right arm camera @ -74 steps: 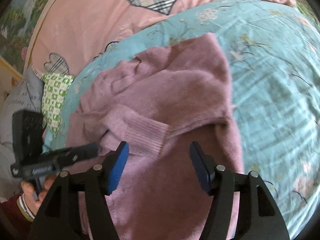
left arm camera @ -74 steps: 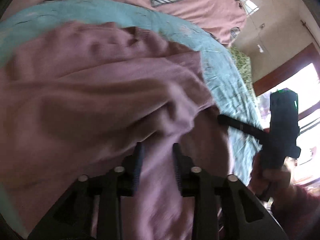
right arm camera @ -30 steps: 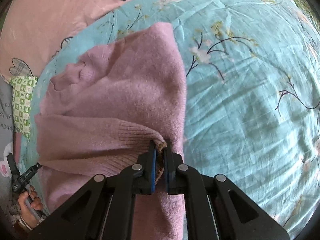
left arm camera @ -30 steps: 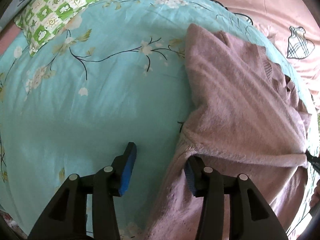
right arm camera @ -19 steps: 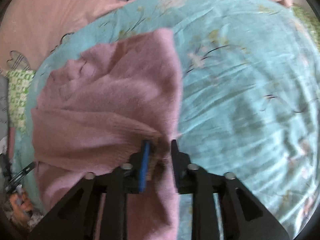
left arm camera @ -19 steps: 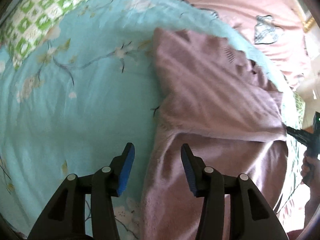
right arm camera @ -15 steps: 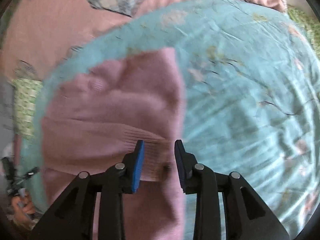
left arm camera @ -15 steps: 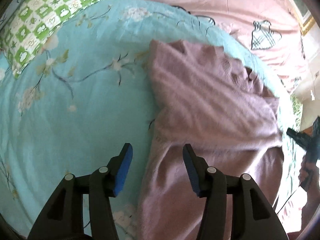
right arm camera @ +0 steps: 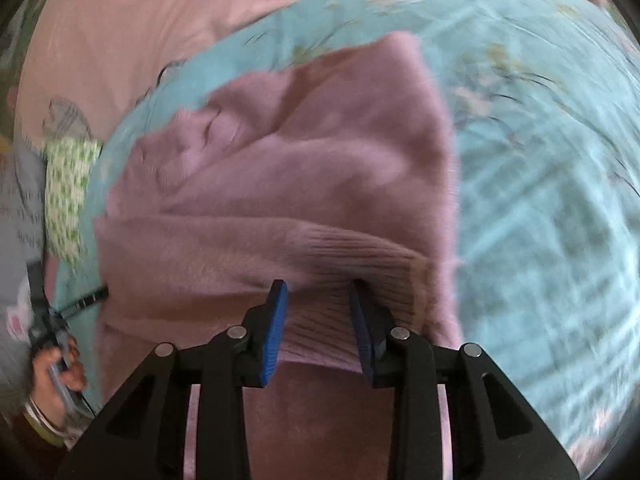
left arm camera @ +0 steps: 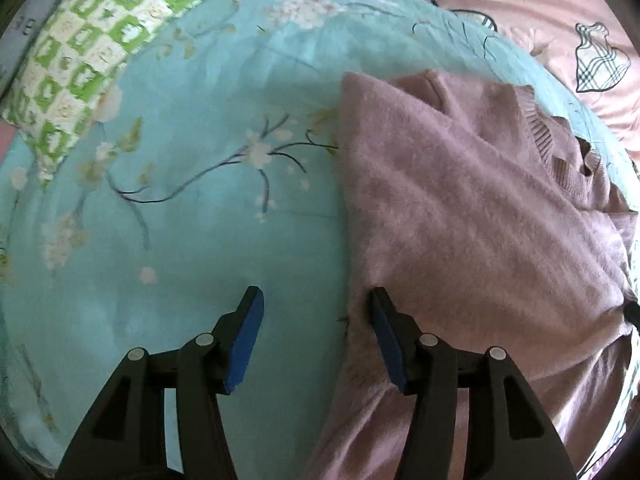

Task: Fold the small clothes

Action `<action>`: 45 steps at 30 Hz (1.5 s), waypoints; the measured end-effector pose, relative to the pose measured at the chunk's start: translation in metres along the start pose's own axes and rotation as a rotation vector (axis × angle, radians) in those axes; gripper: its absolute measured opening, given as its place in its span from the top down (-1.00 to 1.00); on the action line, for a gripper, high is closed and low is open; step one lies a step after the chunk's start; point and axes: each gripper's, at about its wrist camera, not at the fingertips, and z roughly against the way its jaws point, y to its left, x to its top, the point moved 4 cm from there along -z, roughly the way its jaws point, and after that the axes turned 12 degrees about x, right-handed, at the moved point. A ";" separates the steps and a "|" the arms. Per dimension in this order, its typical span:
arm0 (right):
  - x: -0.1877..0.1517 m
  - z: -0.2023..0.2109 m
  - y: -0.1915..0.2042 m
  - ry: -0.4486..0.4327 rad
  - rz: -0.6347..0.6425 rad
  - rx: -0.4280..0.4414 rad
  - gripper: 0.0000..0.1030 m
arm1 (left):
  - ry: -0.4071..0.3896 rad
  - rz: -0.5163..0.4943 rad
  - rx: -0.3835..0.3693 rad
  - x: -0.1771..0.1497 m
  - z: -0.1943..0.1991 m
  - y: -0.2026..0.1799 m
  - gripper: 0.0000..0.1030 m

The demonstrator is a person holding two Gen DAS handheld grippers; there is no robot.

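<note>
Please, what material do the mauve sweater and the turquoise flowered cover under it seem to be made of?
The mauve sweater looks like a soft knit, perhaps wool or a fuzzy acrylic: its surface is matte and hairy, and the sleeve cuff shows ribbing. The turquoise flowered cover looks like thin woven cotton or a blend: smooth, printed, finely creased.

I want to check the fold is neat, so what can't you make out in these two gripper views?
- Sweater hem: cut off by the bottom edge, left wrist view.
- Ribbed cuff end: behind the open right tongs; that view is motion-blurred.
- Layers beneath the folded sleeve: covered.
- Left tongs, open: far pad partly against the sweater edge.
</note>
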 end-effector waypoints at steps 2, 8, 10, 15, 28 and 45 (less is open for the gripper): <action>-0.004 0.017 0.001 -0.027 -0.004 0.005 0.32 | 0.001 0.002 -0.037 -0.009 0.012 0.008 -0.05; -0.039 0.059 0.012 -0.065 -0.007 0.043 0.16 | -0.008 -0.015 -0.152 -0.059 0.052 0.035 -0.05; -0.059 0.069 0.018 -0.062 0.001 0.049 0.09 | 0.008 -0.043 -0.170 -0.084 0.061 0.040 -0.06; -0.106 0.088 0.028 -0.030 0.023 0.063 0.01 | 0.050 -0.096 -0.199 -0.153 0.074 0.051 -0.09; -0.258 0.102 0.019 0.049 -0.029 0.085 0.00 | 0.141 -0.171 -0.269 -0.319 0.080 0.055 -0.15; -0.288 0.074 0.029 0.096 0.017 0.174 0.01 | 0.173 -0.231 -0.449 -0.352 0.073 0.007 -0.17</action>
